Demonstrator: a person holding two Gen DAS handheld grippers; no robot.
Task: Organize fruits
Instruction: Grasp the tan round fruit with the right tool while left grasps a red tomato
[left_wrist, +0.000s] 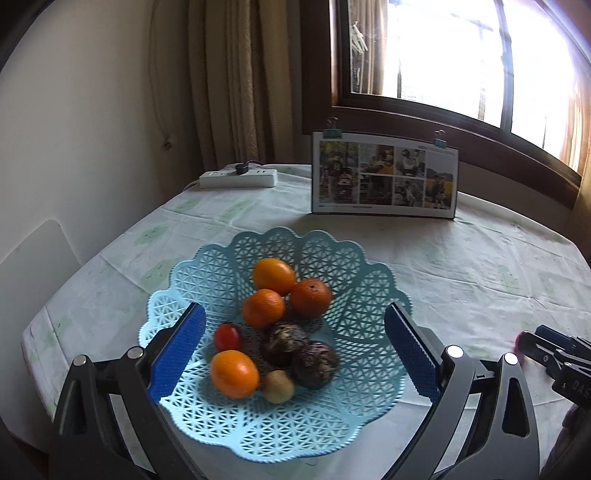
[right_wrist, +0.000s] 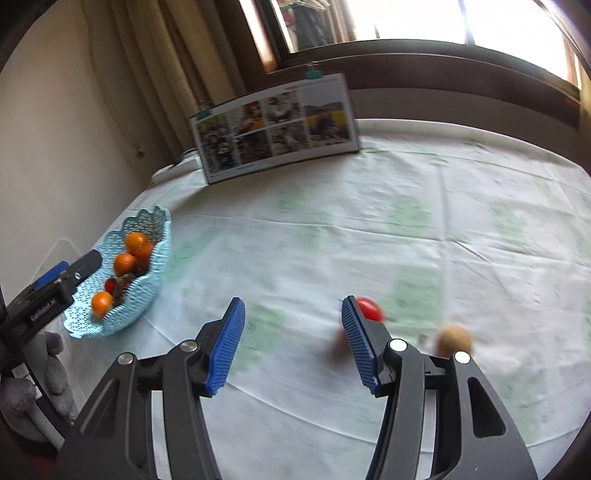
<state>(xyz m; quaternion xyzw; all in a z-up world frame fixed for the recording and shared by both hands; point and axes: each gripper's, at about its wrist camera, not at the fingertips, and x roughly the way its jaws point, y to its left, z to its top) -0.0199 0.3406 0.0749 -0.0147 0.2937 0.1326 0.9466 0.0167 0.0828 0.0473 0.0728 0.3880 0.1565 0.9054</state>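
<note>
A pale blue lattice basket (left_wrist: 343, 258) is set on the tablecloth (left_wrist: 480, 258) near the table's left edge. Seven fruits are held in it: four oranges (left_wrist: 274, 275), one small red tomato (left_wrist: 228, 336), two dark rough-skinned fruits (left_wrist: 284, 343) and a small tan fruit (left_wrist: 279, 386). The oranges at the back are touching one another.

Two fruits are seen loose on the cloth in the right wrist view, well apart from the basket: a red tomato (right_wrist: 370, 308), just behind the right-hand blue pad, and a blurred tan fruit (right_wrist: 455, 340) beside it.

The left gripper (left_wrist: 294, 354) is held over the basket's near side, jaws spread wide, nothing between them. The right gripper (right_wrist: 293, 345) is held above bare cloth, jaws likewise spread and empty.

A photo board (left_wrist: 384, 173) with binder clips is stood at the far side below the window (left_wrist: 461, 55); a white power strip (left_wrist: 238, 179) is laid to its left.
</note>
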